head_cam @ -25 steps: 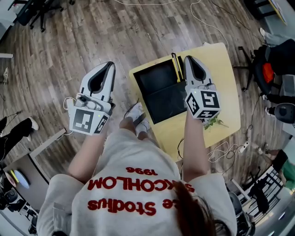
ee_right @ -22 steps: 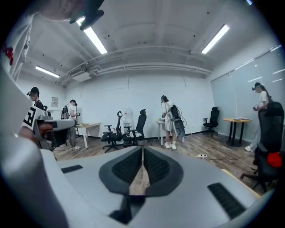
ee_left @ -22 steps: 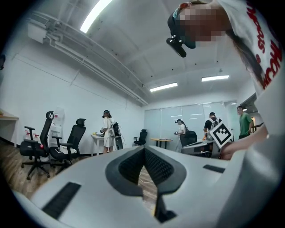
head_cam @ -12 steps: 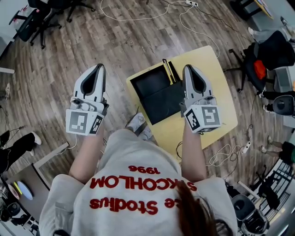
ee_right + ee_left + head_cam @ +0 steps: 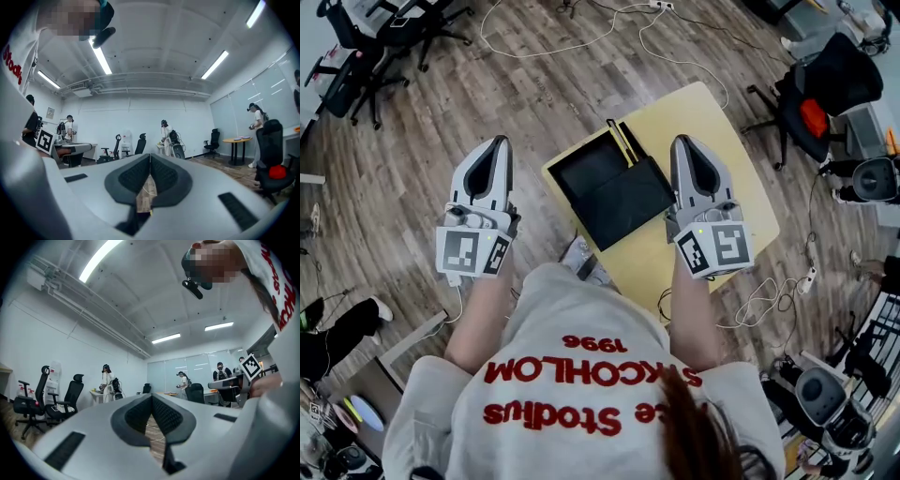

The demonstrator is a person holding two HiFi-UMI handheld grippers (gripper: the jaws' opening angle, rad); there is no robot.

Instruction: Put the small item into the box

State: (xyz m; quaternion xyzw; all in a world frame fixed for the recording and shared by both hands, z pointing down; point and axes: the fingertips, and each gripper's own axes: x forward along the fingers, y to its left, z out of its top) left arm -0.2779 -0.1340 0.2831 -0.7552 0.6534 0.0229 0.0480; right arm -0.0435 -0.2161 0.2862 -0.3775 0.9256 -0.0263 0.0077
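Observation:
A black box (image 5: 619, 195) lies open on the small yellow table (image 5: 712, 122), its dark inside facing up and a thin flap along its far right edge. I see no small item in any view. My right gripper (image 5: 683, 143) hovers over the table just right of the box, jaws shut and empty; in the right gripper view (image 5: 150, 158) its pads meet with nothing between them. My left gripper (image 5: 498, 142) hangs over the wood floor left of the table, also shut and empty, as the left gripper view (image 5: 151, 398) confirms.
The person's shoes (image 5: 584, 262) stand at the table's near edge. Cables (image 5: 581, 37) trail over the floor beyond the table and at the lower right (image 5: 769, 300). Office chairs stand at the top left (image 5: 366, 37) and right (image 5: 820, 89). Other people stand far off in both gripper views.
The right gripper has drawn back from over the box's right side to the table beside it. A green sprig by its marker cube is no longer seen. The left gripper barely moved.

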